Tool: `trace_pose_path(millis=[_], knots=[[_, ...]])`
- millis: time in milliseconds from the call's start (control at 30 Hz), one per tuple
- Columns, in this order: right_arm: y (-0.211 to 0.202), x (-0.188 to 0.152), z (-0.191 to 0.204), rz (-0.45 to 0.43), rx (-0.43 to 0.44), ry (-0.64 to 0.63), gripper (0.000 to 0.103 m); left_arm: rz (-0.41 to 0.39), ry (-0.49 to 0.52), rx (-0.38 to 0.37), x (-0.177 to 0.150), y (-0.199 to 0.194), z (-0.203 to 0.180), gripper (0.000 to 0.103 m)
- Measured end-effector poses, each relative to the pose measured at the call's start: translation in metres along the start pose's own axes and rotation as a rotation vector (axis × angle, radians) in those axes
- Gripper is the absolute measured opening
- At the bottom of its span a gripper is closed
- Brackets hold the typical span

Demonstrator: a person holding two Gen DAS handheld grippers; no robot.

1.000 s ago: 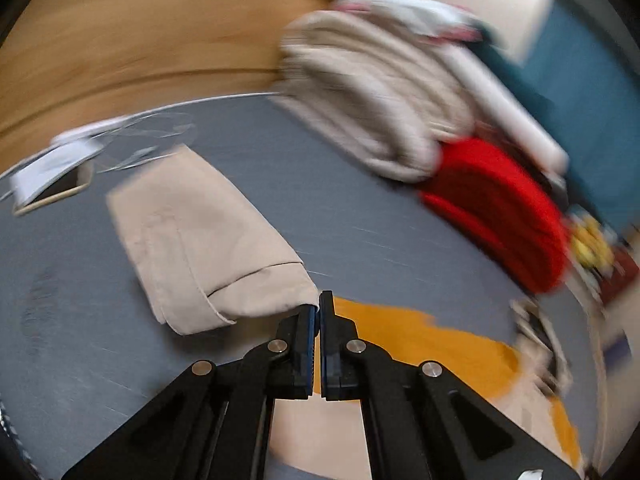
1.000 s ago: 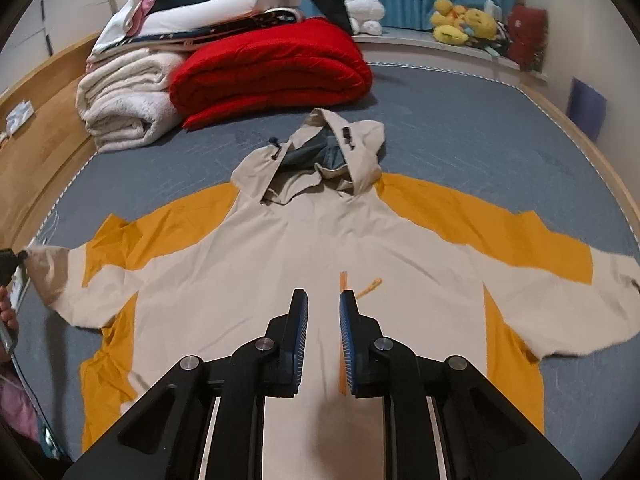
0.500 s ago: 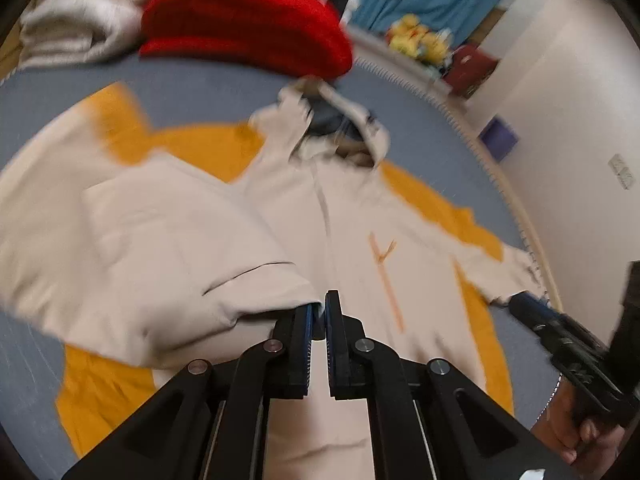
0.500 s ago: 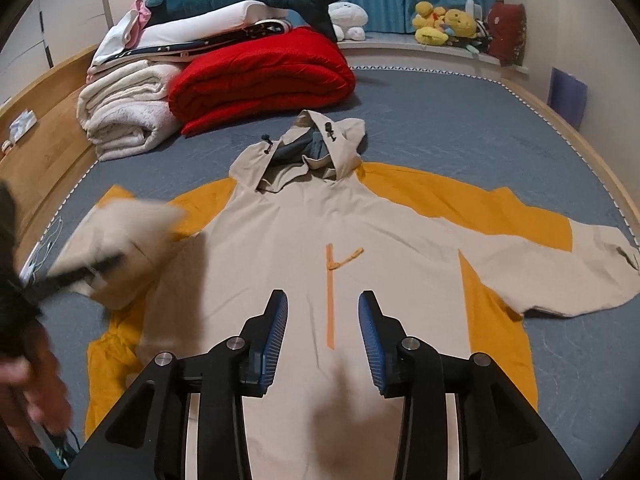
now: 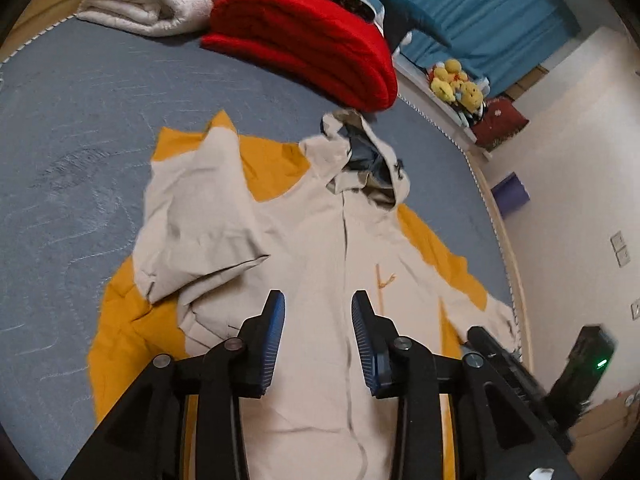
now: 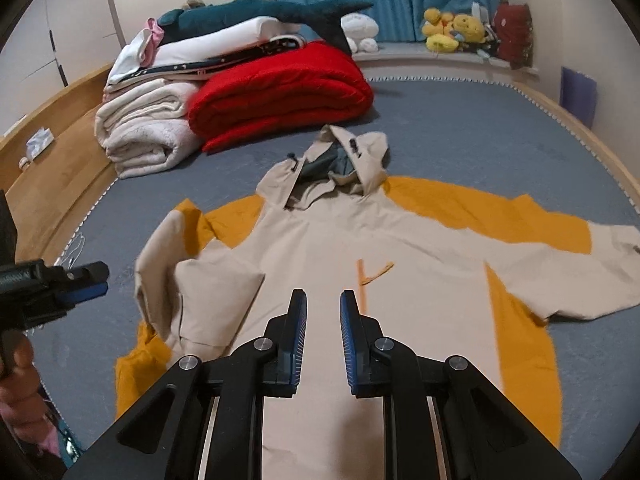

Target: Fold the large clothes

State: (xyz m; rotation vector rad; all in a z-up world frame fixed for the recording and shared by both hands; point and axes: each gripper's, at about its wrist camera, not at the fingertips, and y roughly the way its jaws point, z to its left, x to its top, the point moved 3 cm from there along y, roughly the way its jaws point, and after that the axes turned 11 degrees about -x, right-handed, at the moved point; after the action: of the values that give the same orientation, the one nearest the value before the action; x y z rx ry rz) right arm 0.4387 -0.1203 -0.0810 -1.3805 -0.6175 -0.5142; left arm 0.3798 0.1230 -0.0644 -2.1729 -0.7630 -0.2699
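Note:
A beige and orange hooded jacket (image 6: 400, 264) lies face up on the grey bed, also in the left wrist view (image 5: 320, 256). Its left sleeve (image 6: 200, 280) is folded in over the body and lies loose (image 5: 200, 216). Its right sleeve (image 6: 580, 268) is spread out flat. My left gripper (image 5: 318, 304) is open and empty above the jacket's lower front; it also shows at the left edge of the right wrist view (image 6: 86, 278). My right gripper (image 6: 323, 304) is open and empty above the jacket's middle; its body shows in the left wrist view (image 5: 504, 360).
A red folded quilt (image 6: 280, 96), white rolled blankets (image 6: 148, 128) and stacked bedding with a plush shark (image 6: 260, 12) sit at the bed's head. Plush toys (image 6: 452, 32) line the sill. A wooden bed frame (image 6: 52, 176) runs along the left.
My left gripper carried the left sleeve across onto the jacket body, then opened and let it go. My right gripper opened wider and stayed over the jacket.

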Motion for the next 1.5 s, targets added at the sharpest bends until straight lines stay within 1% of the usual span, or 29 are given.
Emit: trace_pose_path(millis=[100, 133, 167, 200, 300, 333, 433, 500, 567, 600, 633, 700, 733, 767, 800, 833, 867, 900, 933, 967, 1000, 1033, 1067, 1167, 1200, 1267, 1333, 1433, 1500], knots=[[0.014, -0.007, 0.009, 0.042, 0.038, -0.001, 0.019, 0.16, -0.088, 0.024, -0.013, 0.048, 0.03, 0.03], [0.019, -0.009, 0.012, 0.056, 0.042, -0.006, 0.019, 0.185, -0.132, 0.041, -0.015, 0.059, 0.041, 0.03], [0.023, -0.011, 0.015, 0.065, 0.051, -0.012, 0.019, 0.195, -0.181, 0.083, -0.016, 0.063, 0.051, 0.031], [0.026, -0.013, 0.019, 0.074, 0.06, -0.024, 0.019, 0.199, -0.27, 0.143, -0.019, 0.064, 0.07, 0.031], [0.035, -0.019, 0.032, 0.089, 0.071, -0.073, 0.019, 0.187, -0.417, 0.147, -0.027, 0.059, 0.096, 0.032], [0.038, -0.02, 0.036, 0.093, 0.077, -0.089, 0.019, 0.186, -0.437, 0.137, -0.027, 0.06, 0.099, 0.033], [0.047, -0.02, 0.047, 0.109, 0.104, -0.119, 0.019, 0.204, -0.413, 0.112, -0.02, 0.071, 0.1, 0.034], [0.052, -0.02, 0.058, 0.114, 0.127, -0.147, 0.019, 0.198, -0.424, 0.083, -0.017, 0.077, 0.1, 0.032], [0.055, -0.021, 0.069, 0.115, 0.152, -0.17, 0.019, 0.176, -0.405, 0.066, -0.012, 0.076, 0.096, 0.009], [0.056, -0.022, 0.074, 0.116, 0.17, -0.185, 0.019, 0.175, -0.372, 0.055, -0.008, 0.076, 0.089, 0.0], [0.056, -0.022, 0.078, 0.116, 0.181, -0.196, 0.019, 0.169, -0.34, 0.037, -0.005, 0.075, 0.082, 0.0], [0.058, -0.023, 0.089, 0.116, 0.209, -0.22, 0.02, 0.167, -0.261, -0.044, 0.007, 0.076, 0.064, 0.0], [0.06, -0.024, 0.092, 0.117, 0.221, -0.227, 0.021, 0.168, -0.229, -0.066, 0.01, 0.077, 0.056, 0.0], [0.061, -0.025, 0.096, 0.12, 0.235, -0.237, 0.023, 0.172, -0.18, -0.108, 0.014, 0.077, 0.043, 0.0], [0.063, -0.026, 0.098, 0.123, 0.244, -0.246, 0.026, 0.18, -0.146, -0.133, 0.016, 0.077, 0.035, 0.0], [0.066, -0.027, 0.102, 0.128, 0.253, -0.256, 0.028, 0.185, -0.124, -0.122, 0.018, 0.076, 0.031, 0.0], [0.068, -0.028, 0.103, 0.134, 0.257, -0.262, 0.031, 0.191, -0.114, -0.084, 0.019, 0.073, 0.032, 0.0], [0.071, -0.029, 0.104, 0.142, 0.255, -0.268, 0.031, 0.203, -0.13, -0.032, 0.016, 0.073, 0.037, 0.0], [0.073, -0.03, 0.105, 0.143, 0.249, -0.268, 0.031, 0.221, -0.168, 0.021, 0.013, 0.071, 0.049, 0.005], [0.075, -0.03, 0.104, 0.145, 0.243, -0.263, 0.031, 0.233, -0.205, 0.053, 0.009, 0.069, 0.06, 0.011], [0.077, -0.029, 0.104, 0.151, 0.242, -0.257, 0.031, 0.247, -0.268, 0.084, 0.002, 0.069, 0.077, 0.024], [0.078, -0.029, 0.103, 0.155, 0.243, -0.254, 0.031, 0.256, -0.301, 0.093, -0.003, 0.069, 0.088, 0.028], [0.079, -0.029, 0.103, 0.157, 0.242, -0.257, 0.031, 0.268, -0.327, 0.098, -0.007, 0.072, 0.098, 0.028], [0.079, -0.03, 0.104, 0.162, 0.245, -0.269, 0.032, 0.274, -0.4, 0.056, -0.011, 0.08, 0.113, 0.031], [0.08, -0.032, 0.105, 0.169, 0.25, -0.269, 0.032, 0.27, -0.424, 0.045, -0.012, 0.081, 0.117, 0.031], [0.079, -0.034, 0.107, 0.177, 0.263, -0.265, 0.032, 0.271, -0.439, 0.023, -0.015, 0.085, 0.119, 0.028], [0.078, -0.036, 0.109, 0.182, 0.273, -0.268, 0.032, 0.257, -0.415, -0.019, -0.015, 0.081, 0.113, 0.014], [0.077, -0.038, 0.112, 0.187, 0.287, -0.288, 0.036, 0.225, -0.315, -0.097, -0.004, 0.078, 0.084, 0.009], [0.077, -0.041, 0.114, 0.195, 0.292, -0.298, 0.041, 0.219, -0.238, -0.169, 0.005, 0.082, 0.058, 0.008]])
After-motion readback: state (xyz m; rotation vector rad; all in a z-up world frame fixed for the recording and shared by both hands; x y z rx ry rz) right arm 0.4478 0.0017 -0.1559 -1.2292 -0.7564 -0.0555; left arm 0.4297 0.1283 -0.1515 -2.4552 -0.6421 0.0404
